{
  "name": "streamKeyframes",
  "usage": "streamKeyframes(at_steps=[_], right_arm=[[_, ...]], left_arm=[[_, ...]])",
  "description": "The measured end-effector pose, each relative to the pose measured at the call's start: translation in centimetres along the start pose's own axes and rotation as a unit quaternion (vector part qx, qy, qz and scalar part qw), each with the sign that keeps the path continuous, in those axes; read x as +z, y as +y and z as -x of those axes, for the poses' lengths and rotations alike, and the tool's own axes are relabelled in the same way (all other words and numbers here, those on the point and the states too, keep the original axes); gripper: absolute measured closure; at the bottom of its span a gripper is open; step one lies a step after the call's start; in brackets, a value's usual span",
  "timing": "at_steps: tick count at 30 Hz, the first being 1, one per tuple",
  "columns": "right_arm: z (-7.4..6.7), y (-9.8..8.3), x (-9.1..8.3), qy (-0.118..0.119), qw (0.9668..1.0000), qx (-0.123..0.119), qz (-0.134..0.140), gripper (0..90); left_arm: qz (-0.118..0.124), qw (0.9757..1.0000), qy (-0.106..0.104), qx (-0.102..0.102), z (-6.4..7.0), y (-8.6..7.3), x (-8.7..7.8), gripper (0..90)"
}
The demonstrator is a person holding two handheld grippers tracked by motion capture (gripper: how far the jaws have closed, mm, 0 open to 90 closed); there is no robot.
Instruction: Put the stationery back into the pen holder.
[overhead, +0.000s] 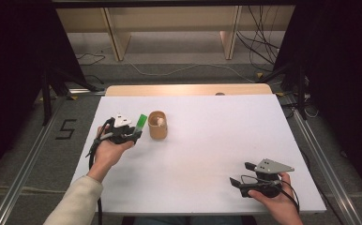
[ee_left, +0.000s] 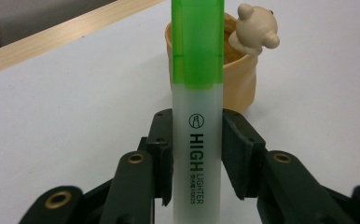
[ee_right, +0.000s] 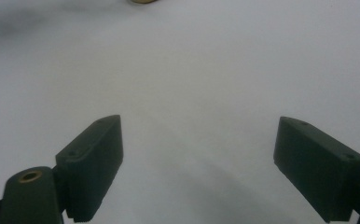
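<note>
The left gripper (ee_left: 197, 154) clamps its fingers (ee_left: 162, 154) on a green highlighter (ee_left: 197, 107), cap pointing at the tan cup (overhead: 158, 125) just beside it, toward the table's left edge. Likely next: lift and tip the highlighter into the cup. The right gripper (ee_right: 199, 168) rests open near the front right corner.

High view looks down on the white table (overhead: 207, 154); gripper views skim close over that same table.

Between the black jaws: a highlighter (ee_left: 197, 116), green cap, frosted white barrel, black lettering; beyond its tip, a tan cup (ee_left: 241, 77) bearing a beige bear figure (ee_left: 256, 29).
</note>
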State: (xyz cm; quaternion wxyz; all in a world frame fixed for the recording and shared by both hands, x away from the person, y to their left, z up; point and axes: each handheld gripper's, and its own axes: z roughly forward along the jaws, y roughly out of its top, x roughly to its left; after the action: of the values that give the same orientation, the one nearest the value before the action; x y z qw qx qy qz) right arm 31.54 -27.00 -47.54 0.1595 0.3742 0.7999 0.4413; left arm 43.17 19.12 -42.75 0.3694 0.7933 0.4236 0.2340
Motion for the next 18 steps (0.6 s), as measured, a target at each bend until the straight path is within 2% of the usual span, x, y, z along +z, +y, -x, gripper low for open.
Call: streamKeyframes(at_steps=[7,8,12,18], right_arm=[[0.02,0.00,0.03,0.000,1.0000,-0.001,0.001,16.6],[0.01,0.00,0.03,0.001,1.0000,-0.001,0.001,16.6],[0.00,0.00,0.03,0.001,1.0000,-0.002,0.000,16.6],[0.01,0.01,0.03,0.001,1.0000,-0.003,0.001,16.6]], left_arm=[[0.019,0.9998,0.003,0.002,0.10,0.20,0.07,66.4],[0.030,0.9995,0.005,0.010,0.12,0.23,0.14,66.4],[0.036,0.9992,0.010,0.014,0.12,0.32,0.23,66.4],[0.051,0.9986,0.014,0.010,0.10,0.45,0.34,66.4]])
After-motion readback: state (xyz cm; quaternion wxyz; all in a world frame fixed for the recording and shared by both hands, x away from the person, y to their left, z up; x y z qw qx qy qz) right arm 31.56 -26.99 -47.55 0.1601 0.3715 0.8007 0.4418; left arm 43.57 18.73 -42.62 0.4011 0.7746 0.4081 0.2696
